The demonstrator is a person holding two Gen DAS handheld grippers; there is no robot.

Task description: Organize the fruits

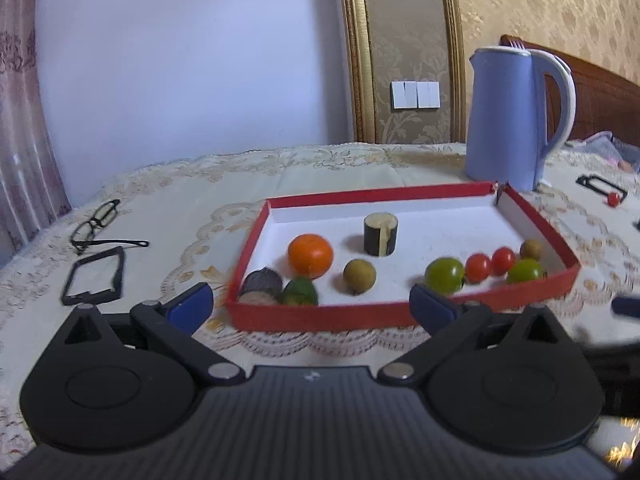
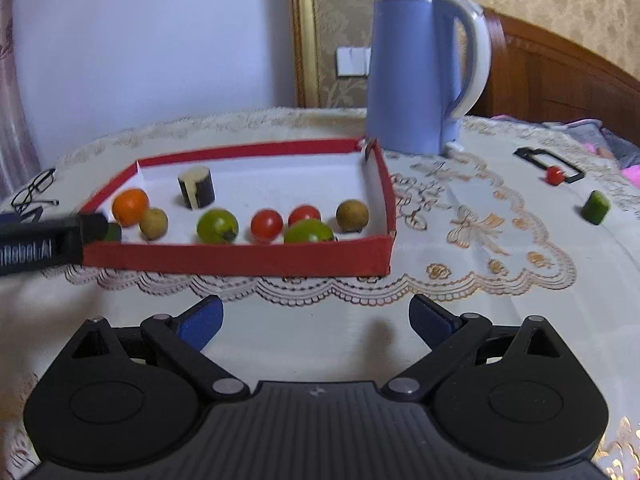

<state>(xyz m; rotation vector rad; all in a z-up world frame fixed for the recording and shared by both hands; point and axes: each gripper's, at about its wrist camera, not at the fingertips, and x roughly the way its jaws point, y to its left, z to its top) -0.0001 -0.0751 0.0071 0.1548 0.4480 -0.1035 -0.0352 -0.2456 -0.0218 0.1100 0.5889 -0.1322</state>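
Note:
A red-walled tray (image 1: 320, 316) (image 2: 240, 258) holds an orange (image 1: 310, 255) (image 2: 130, 207), two brown round fruits (image 1: 359, 276) (image 2: 352, 215), green tomatoes (image 1: 444, 275) (image 2: 217, 226), red cherry tomatoes (image 1: 478, 267) (image 2: 266, 224), two dark eggplant pieces (image 1: 380, 234) (image 2: 196, 187) and a green cucumber piece (image 1: 300, 292). My left gripper (image 1: 312, 304) stands open at the tray's near wall, nothing between its fingers. My right gripper (image 2: 316, 320) is open over bare tablecloth in front of the tray. To the right lie a loose cherry tomato (image 2: 555, 174) and a cucumber chunk (image 2: 596, 208).
A blue kettle (image 1: 516, 120) (image 2: 420, 76) stands behind the tray. Glasses (image 1: 100, 222) and a black frame (image 1: 94, 278) lie at left; another black frame (image 2: 548, 164) lies at right. The lace tablecloth (image 2: 460, 272) covers the table; its front edge is near.

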